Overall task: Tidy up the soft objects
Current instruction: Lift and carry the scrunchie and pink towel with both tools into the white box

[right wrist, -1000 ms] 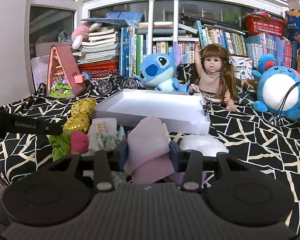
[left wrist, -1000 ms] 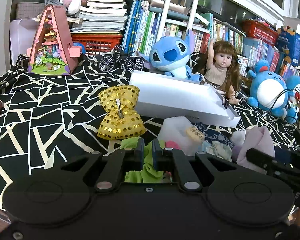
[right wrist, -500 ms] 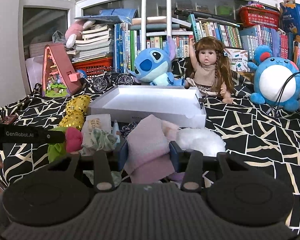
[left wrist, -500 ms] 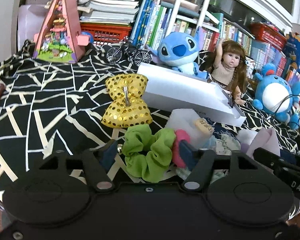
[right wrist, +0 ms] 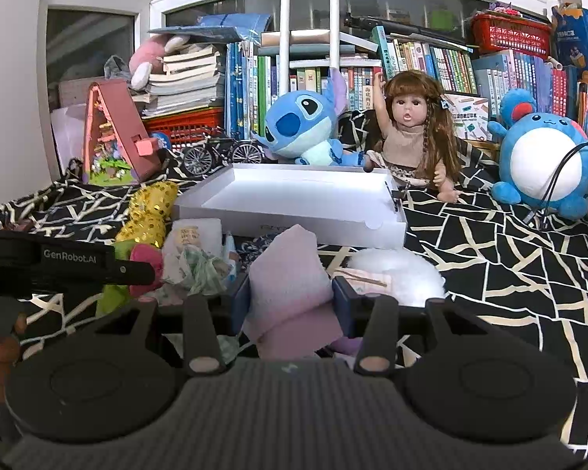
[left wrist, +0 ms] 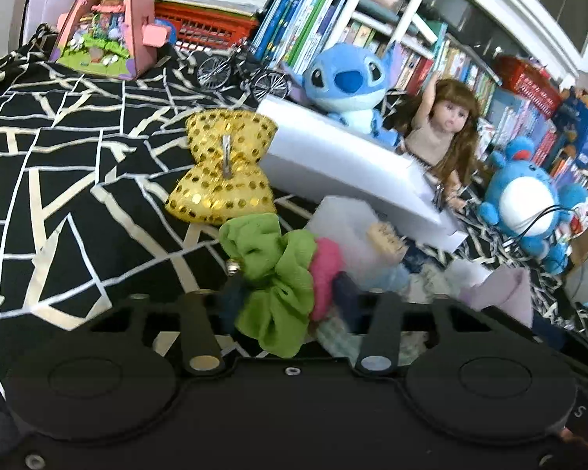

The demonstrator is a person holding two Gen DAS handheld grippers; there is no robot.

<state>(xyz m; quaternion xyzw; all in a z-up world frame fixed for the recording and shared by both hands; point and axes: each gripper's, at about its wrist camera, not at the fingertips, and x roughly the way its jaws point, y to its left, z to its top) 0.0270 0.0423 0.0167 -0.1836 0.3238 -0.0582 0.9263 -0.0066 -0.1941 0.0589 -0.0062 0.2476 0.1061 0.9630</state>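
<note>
Your right gripper (right wrist: 290,301) is clamped on the pink cloth (right wrist: 290,274), ready for the white tray (right wrist: 294,196); left gripper (left wrist: 286,305) is spread wide around the green scrunchie (left wrist: 272,270)

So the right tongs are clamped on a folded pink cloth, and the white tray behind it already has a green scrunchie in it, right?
Not quite. The right wrist view shows the white tray empty; the green scrunchie lies between the open left tongs. The right tongs are indeed clamped on the folded pink cloth.

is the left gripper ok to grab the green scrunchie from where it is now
Probably yes. The left gripper is open, with the green scrunchie lying between its fingers and nothing in front of it. A pink scrunchie touches its right side, so closing may catch that too.
</note>
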